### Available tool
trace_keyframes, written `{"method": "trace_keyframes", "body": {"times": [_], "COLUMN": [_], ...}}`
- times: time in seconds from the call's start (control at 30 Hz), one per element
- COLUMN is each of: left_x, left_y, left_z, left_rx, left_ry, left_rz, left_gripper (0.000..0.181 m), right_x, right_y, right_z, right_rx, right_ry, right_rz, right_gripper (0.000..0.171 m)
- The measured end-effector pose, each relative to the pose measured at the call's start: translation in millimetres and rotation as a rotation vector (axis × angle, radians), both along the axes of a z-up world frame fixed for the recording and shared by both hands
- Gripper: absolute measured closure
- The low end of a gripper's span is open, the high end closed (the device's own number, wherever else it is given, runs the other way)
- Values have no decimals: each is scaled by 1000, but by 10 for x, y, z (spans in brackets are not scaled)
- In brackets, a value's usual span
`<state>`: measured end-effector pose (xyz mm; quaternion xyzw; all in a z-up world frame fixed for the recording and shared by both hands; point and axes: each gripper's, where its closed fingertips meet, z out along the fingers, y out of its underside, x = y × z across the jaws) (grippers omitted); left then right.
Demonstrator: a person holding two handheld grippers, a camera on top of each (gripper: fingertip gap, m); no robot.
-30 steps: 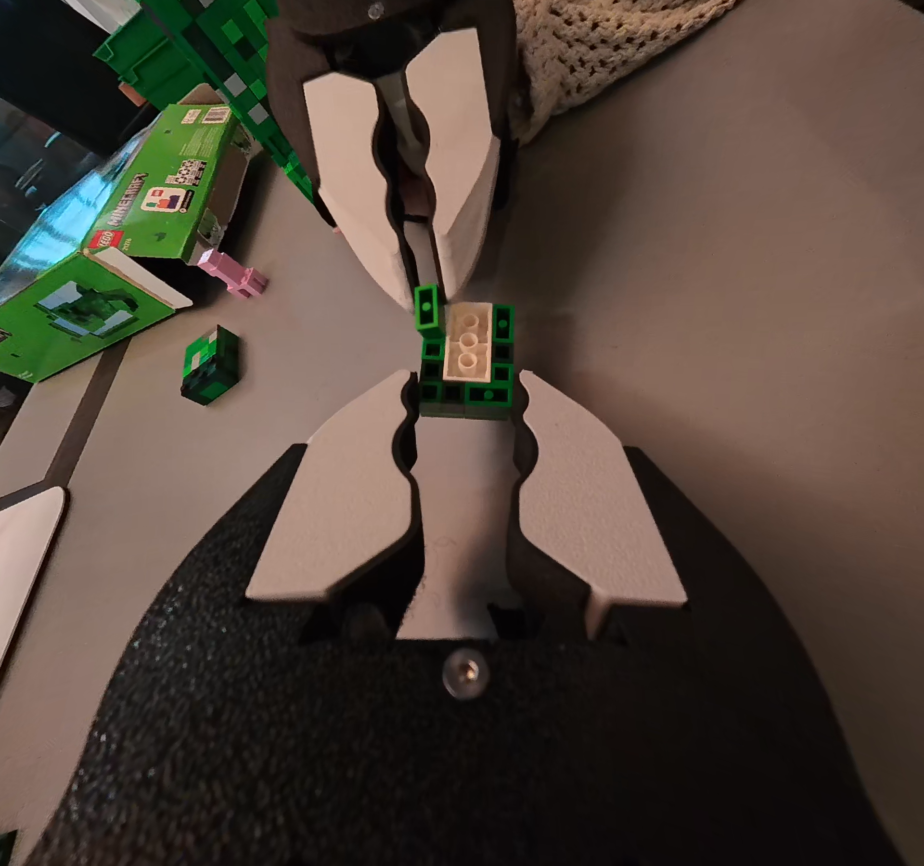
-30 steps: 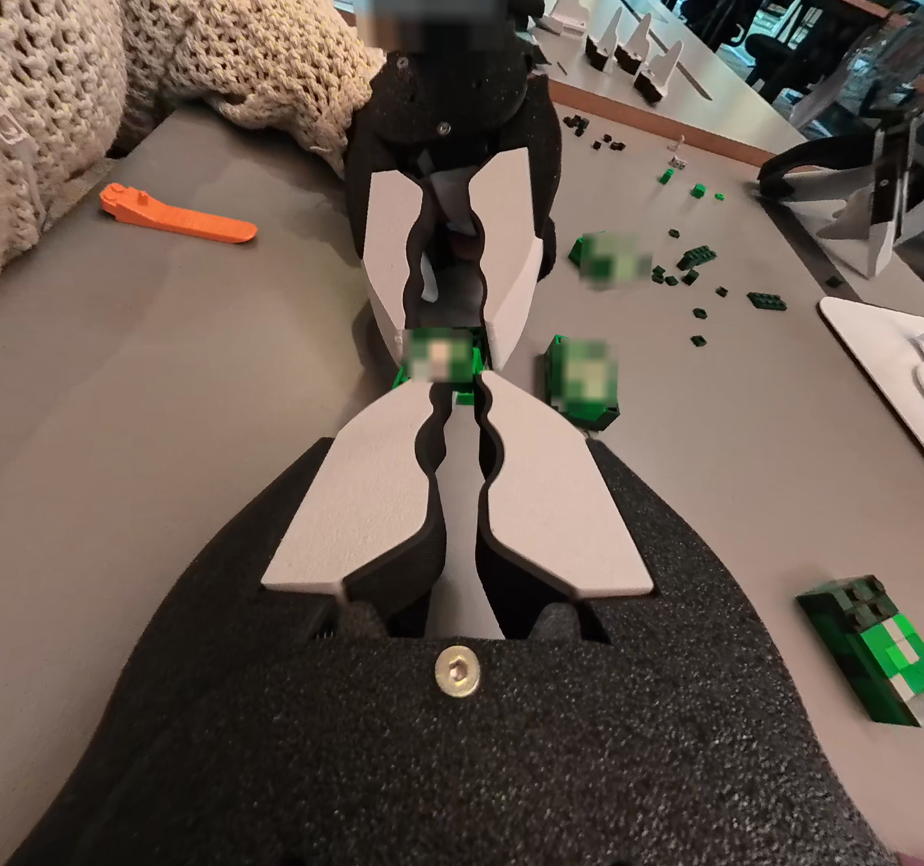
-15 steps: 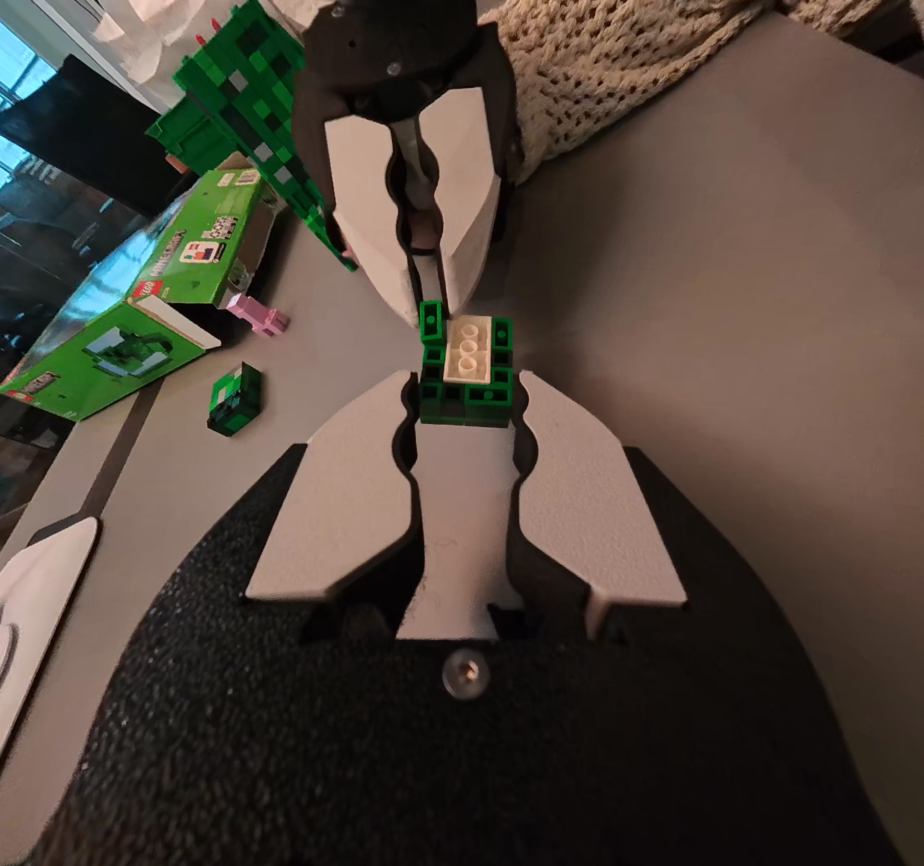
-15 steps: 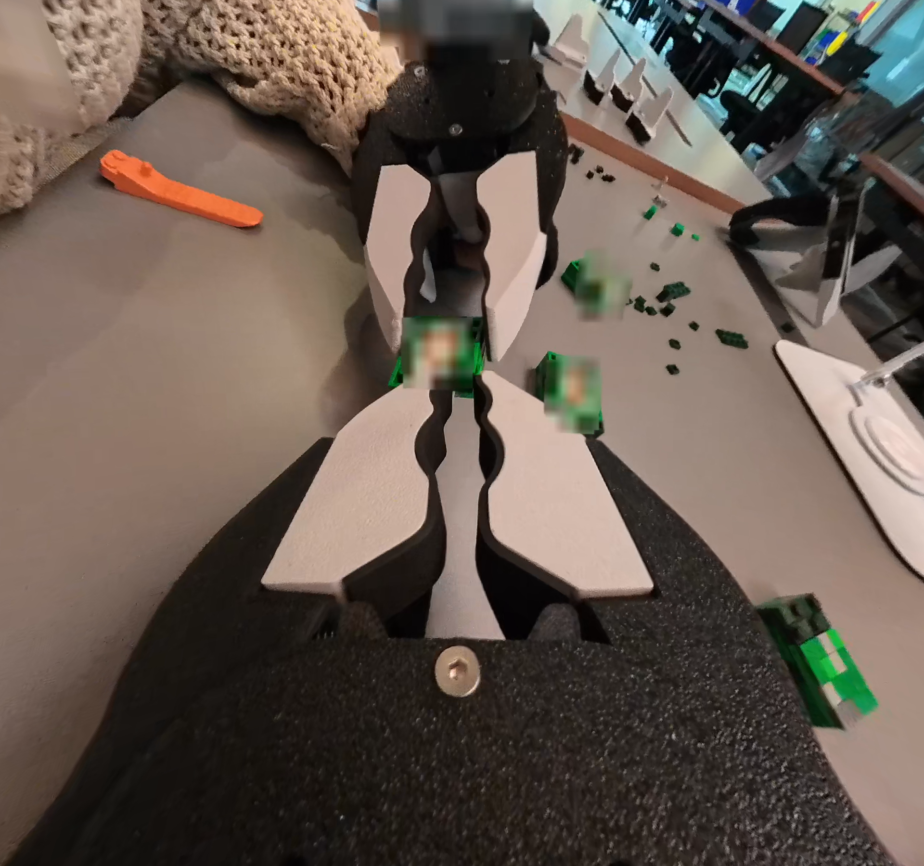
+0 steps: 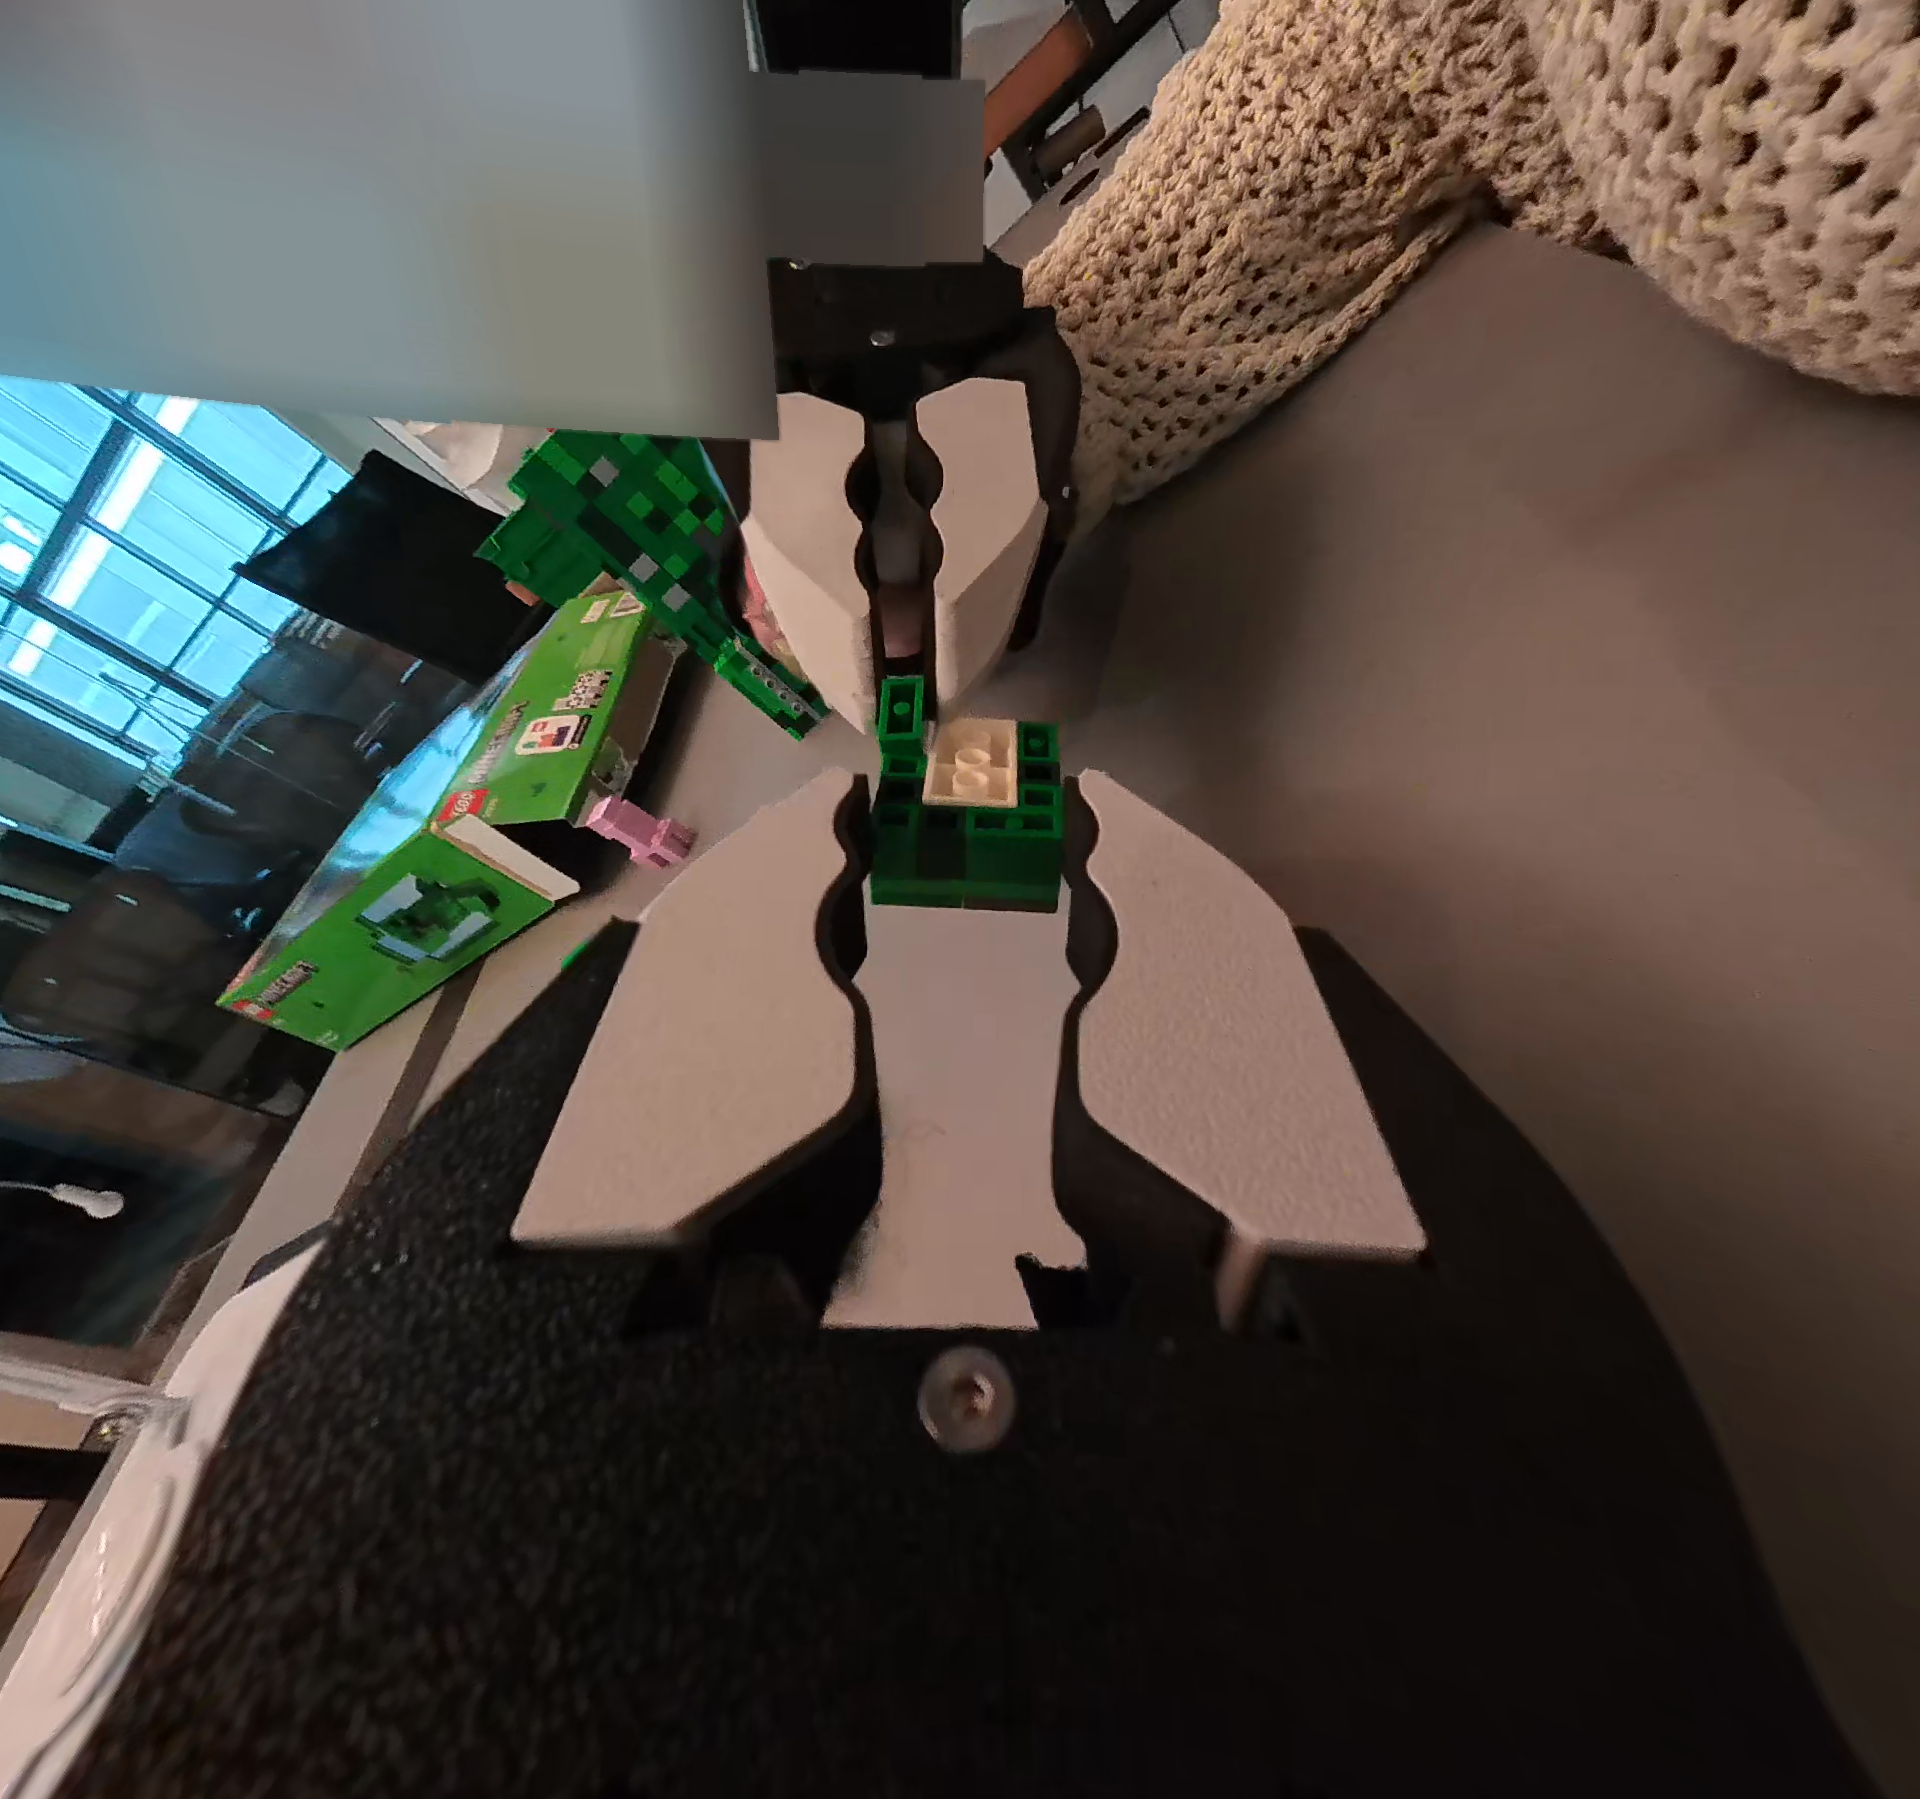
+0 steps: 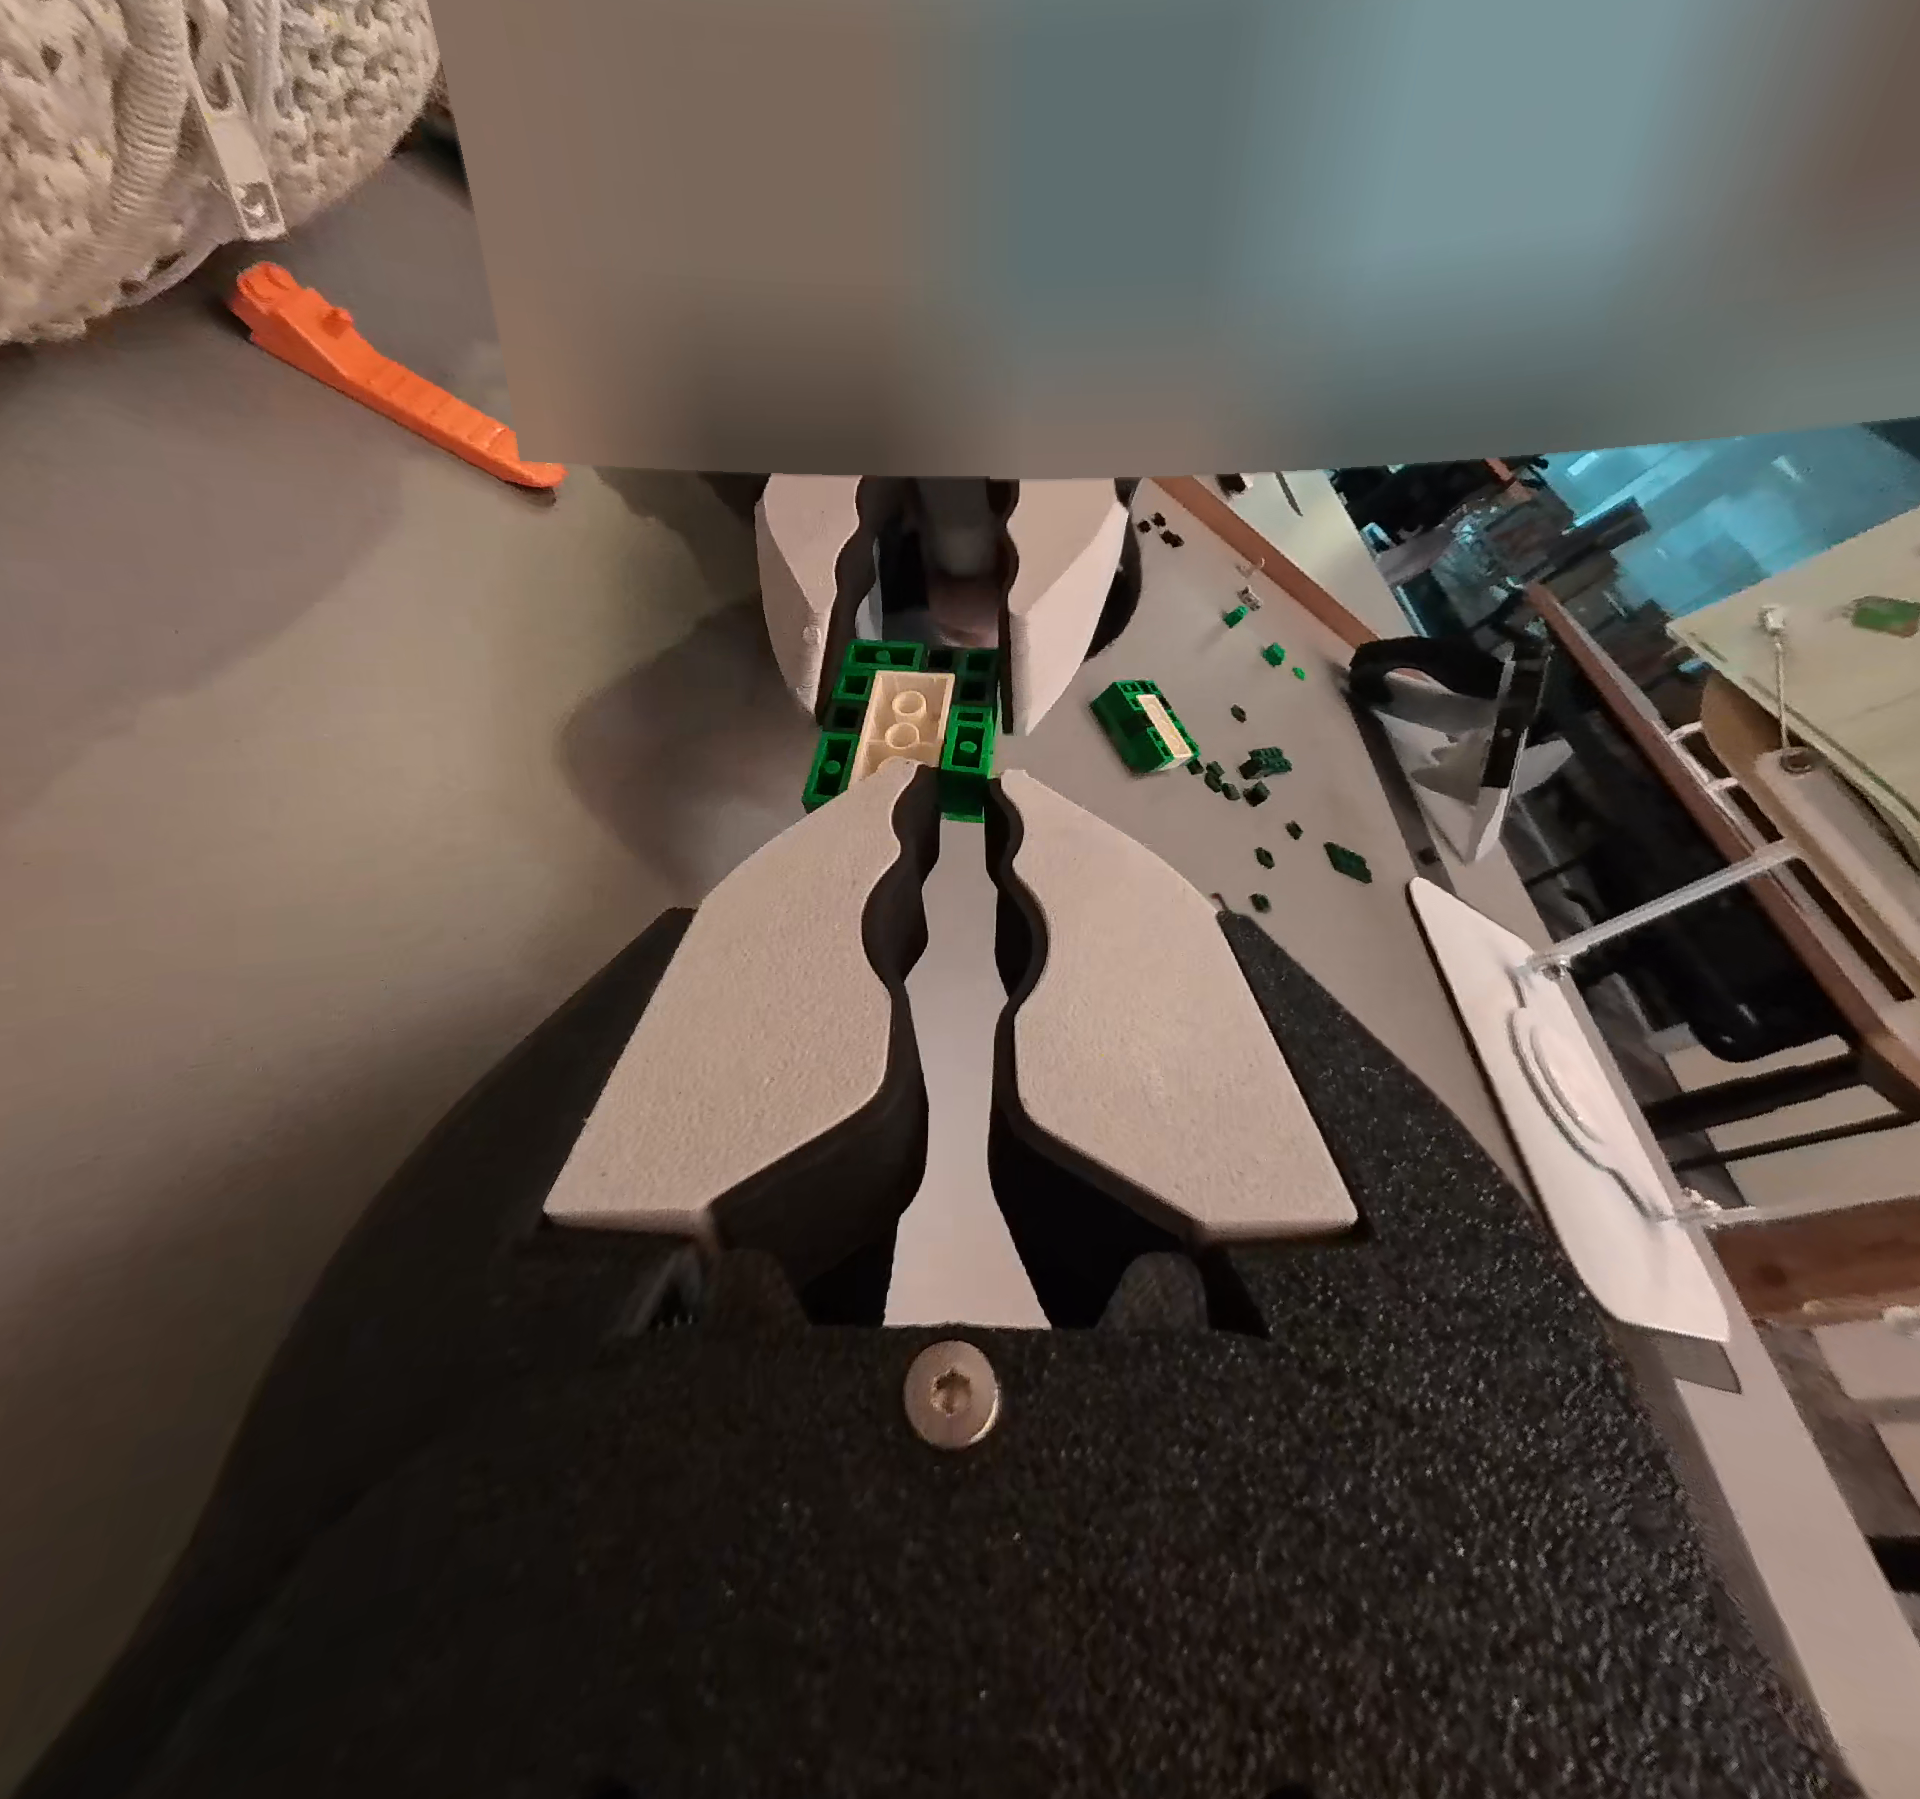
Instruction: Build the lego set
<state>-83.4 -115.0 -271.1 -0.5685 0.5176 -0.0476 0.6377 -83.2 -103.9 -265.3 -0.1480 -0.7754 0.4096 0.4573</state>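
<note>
My left gripper is shut on a green lego block, holding it by its two sides. A white two-stud brick sits on top of the block. My right gripper faces it from the other side and is shut on a small green brick, which sits at the block's corner beside the white brick. In the left wrist view the right gripper holds that small brick at the far left corner. The left gripper shows beyond the block in the right wrist view.
A green set box, a tall green built model and a pink figure lie to the left. A knit sleeve is at the back. An orange brick separator, loose green pieces and a white stand plate are on the grey table. Both grippers' tips are close together, under 4 cm apart.
Both grippers have tilted together with the block, so more of the room shows behind. The holds on the block and the small green brick are the same.
</note>
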Motion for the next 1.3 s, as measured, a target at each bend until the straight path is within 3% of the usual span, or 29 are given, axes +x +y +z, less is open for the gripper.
{"method": "trace_keyframes", "body": {"times": [0.2,0.4,0.53,0.8,1.03,1.17,1.3], "left_x": [-16,-112,-171,-243,-295,-286,-323], "left_y": [17,102,176,-127,-292,-357,-465], "left_z": [-29,131,81,-433,-639,-650,-627], "left_rx": [-69,32,-22,-590,-761,-844,-956], "left_ry": [-29,-24,1,-81,-91,-112,-174], "left_rz": [13,154,245,357,443,481,616], "left_gripper": [147,146,146,147,146,118,116], "right_x": [-19,-61,-82,-118,-105,-108,-131], "right_y": [56,192,306,114,2,-70,-250], "right_z": [42,186,319,185,115,19,-101], "right_rx": [-128,-380,-513,-479,-424,-400,-438], "right_ry": [-36,-88,-76,-115,-124,-208,-395], "right_rz": [-17,-49,-83,-58,-47,-63,-86], "right_gripper": [163,163,163,163,163,163,163]}}
